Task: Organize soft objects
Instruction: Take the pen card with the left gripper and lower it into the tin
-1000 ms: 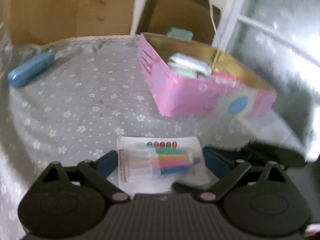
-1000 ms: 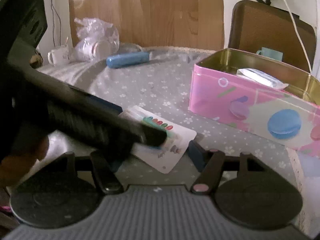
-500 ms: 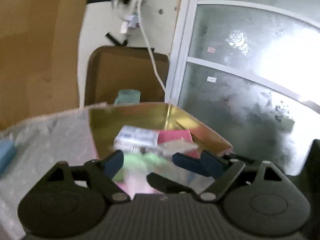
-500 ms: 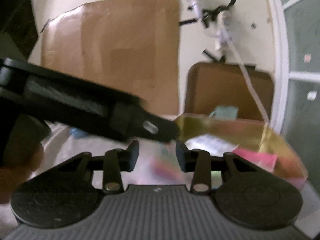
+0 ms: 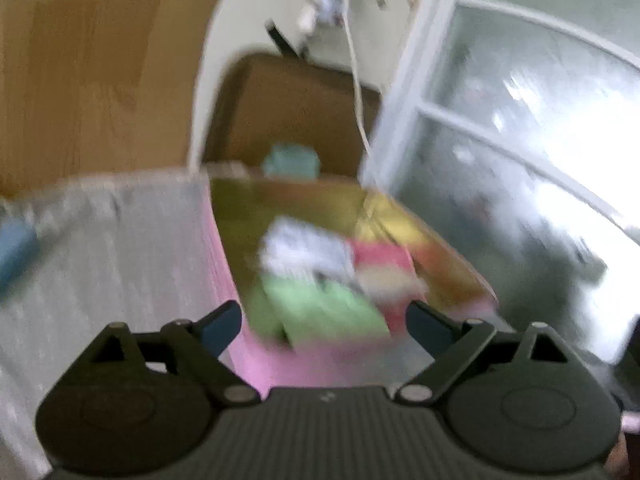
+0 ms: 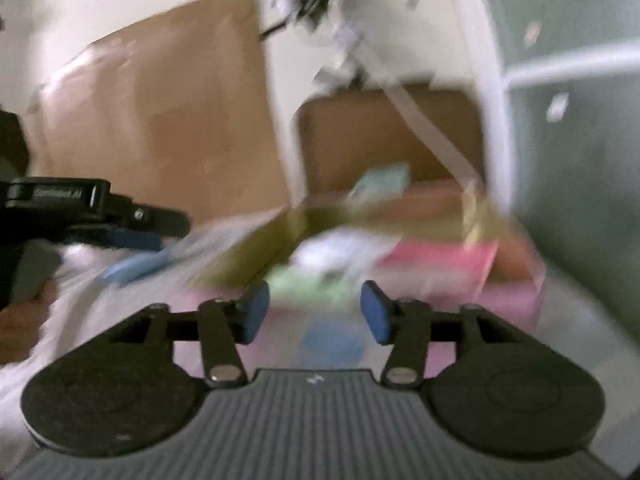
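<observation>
**A:** My left claw (image 5: 324, 322) has its jaws spread wide with nothing between them; they have just been opening a little further. It hangs above the near end of the pink tin (image 5: 224, 264) and looks down into it.

**B:** And the right one?

**A:** My right claw (image 6: 315, 312) is about half open and empty too; its jaws have just been opening. It faces the side of the tin (image 6: 512, 300), the one with the blue round print. At the left of that view I see the left claw's finger (image 6: 160, 220) well apart from my right one.

**B:** Where are the soft things?

**A:** Inside the tin. I see a green packet (image 5: 324, 312) nearest me, a white packet (image 5: 304, 252) behind it and a pink one (image 5: 384, 264) beside that. All of it is blurred, so I cannot read details.

**B:** Anything else on the counter?

**A:** A blue case (image 5: 16, 248) lies on the grey cloth (image 5: 120, 260), well to the left of the tin.
</observation>
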Tool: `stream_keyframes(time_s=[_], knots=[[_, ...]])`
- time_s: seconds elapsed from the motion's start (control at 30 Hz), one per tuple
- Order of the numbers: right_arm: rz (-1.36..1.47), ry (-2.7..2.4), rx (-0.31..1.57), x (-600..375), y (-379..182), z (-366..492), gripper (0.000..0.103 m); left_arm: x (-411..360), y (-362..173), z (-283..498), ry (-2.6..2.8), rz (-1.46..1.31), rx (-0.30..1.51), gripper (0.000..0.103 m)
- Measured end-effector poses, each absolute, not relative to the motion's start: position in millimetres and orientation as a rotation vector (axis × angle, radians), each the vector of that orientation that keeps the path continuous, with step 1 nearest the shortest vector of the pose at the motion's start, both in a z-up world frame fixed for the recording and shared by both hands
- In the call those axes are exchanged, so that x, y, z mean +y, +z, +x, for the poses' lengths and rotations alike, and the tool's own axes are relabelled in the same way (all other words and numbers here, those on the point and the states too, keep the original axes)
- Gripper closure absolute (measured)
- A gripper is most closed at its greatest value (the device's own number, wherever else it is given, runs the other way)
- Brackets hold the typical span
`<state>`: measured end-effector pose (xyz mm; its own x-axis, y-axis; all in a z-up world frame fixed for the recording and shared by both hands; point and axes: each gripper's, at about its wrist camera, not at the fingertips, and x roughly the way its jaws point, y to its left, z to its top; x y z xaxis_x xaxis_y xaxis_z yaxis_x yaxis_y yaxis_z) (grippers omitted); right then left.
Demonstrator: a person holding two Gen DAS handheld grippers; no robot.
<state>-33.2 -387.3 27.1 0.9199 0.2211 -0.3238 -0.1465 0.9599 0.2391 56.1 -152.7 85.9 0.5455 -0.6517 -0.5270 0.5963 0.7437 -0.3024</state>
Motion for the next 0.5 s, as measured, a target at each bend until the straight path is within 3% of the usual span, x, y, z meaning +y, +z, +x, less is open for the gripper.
stream_keyframes(time_s=[0.1,0.17,0.3,0.37,0.4,0.5], knots=[[0.186,0.252,0.471,-382.4,8.4,-59.5,0.011,-160.1,62.9,39.3,-0.818,-0.085,0.796,0.007],[0.119,0.224,0.527,-370.7,-3.3,-72.6,0.011,-172.8,46.1,32.3,-0.878,-0.100,0.880,0.007],[0.158,0.273,0.557,-356.6,-12.7,-89.8,0.014,-208.7,25.3,26.5,-0.936,-0.022,0.920,0.003],[0.150,0.262,0.553,-351.0,-15.3,-88.1,0.019,-222.7,13.2,31.2,-0.949,-0.014,0.951,0.000],[0.155,0.244,0.564,-349.2,-17.7,-82.3,0.026,-226.9,12.0,29.6,-0.956,-0.011,0.933,0.002],[0.174,0.221,0.547,-346.3,-17.3,-71.6,0.043,-235.6,13.3,19.6,-0.995,0.019,0.939,0.028]])
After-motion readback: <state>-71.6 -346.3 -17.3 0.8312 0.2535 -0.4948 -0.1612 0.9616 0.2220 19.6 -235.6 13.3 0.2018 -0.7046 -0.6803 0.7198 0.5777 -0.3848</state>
